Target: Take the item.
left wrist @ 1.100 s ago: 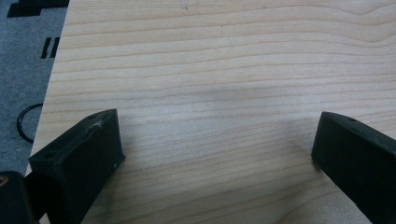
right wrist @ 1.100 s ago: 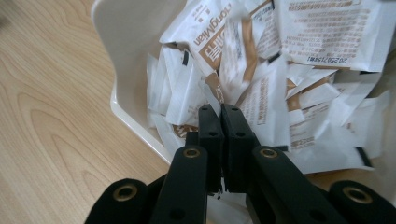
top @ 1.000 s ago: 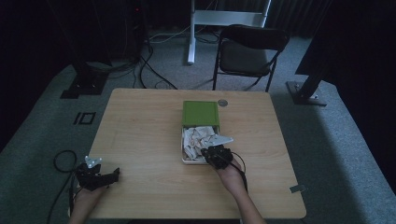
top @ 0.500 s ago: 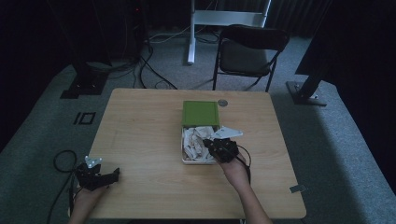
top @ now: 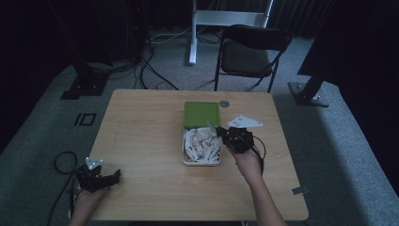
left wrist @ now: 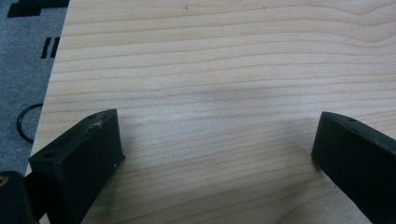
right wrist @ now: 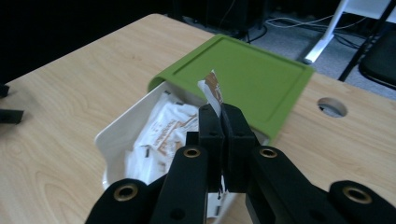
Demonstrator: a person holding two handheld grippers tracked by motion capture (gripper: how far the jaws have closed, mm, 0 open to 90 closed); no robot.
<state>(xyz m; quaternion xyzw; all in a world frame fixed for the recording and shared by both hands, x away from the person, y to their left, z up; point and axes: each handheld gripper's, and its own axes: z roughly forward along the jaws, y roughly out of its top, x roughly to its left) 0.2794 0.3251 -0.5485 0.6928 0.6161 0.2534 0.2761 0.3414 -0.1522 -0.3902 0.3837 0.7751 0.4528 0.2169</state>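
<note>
Wooden table; white box of sachets at frame centre, green lid behind. Right gripper, jaws clamped on one sachet, sits just right of the box, probably lifted clear. Left gripper lower left, jaws apart, empty.

A black folding chair is seen beyond the far edge of the wooden table (a round cable hole near that edge), with cables strewn on the grey carpet.
</note>
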